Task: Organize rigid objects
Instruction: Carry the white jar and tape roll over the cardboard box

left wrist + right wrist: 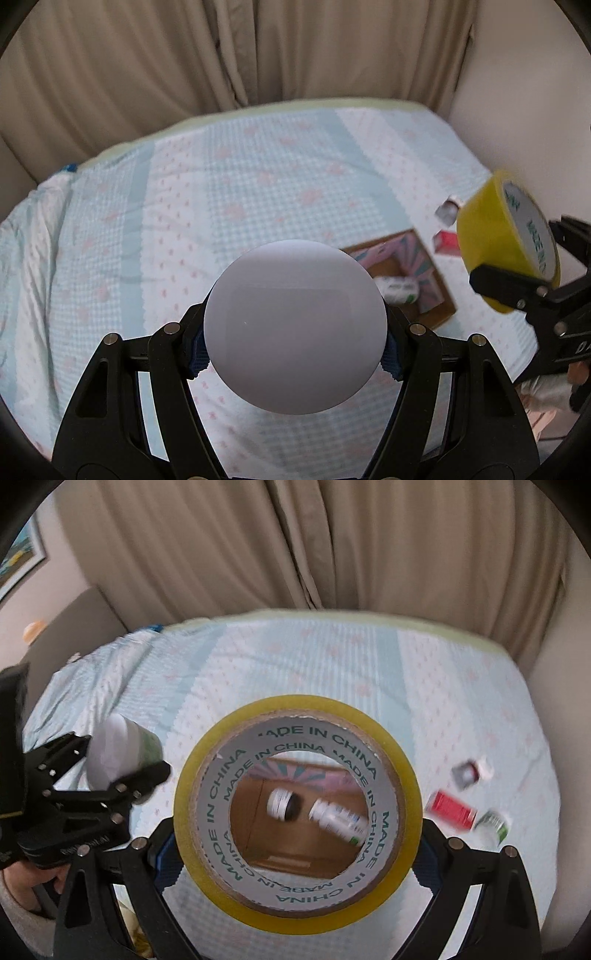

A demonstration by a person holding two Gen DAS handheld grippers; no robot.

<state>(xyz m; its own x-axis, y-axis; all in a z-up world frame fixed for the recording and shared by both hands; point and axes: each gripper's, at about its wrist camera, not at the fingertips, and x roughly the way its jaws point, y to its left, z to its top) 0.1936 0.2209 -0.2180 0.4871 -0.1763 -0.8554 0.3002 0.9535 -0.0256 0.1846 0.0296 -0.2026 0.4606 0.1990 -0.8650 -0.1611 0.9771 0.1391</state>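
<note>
Left wrist view: left gripper [295, 347], fingers clamped on a white jar [295, 325].
Right gripper [295, 845]: fingers clamped on the yellow tape roll [297, 812].
Cardboard box [295, 853]: on the bed [332, 672], ahead of and below both fingers.
Advice: centre each item over the box, lower, then release.

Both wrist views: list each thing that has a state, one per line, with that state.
left gripper: shut on the white container.
white container: held, off the bed.
right gripper: shut on the tape roll.
tape roll: held, off the bed.
cardboard box: open, on the bed, bottles lying inside.
red box: lying on the bed beside the cardboard box.
</note>
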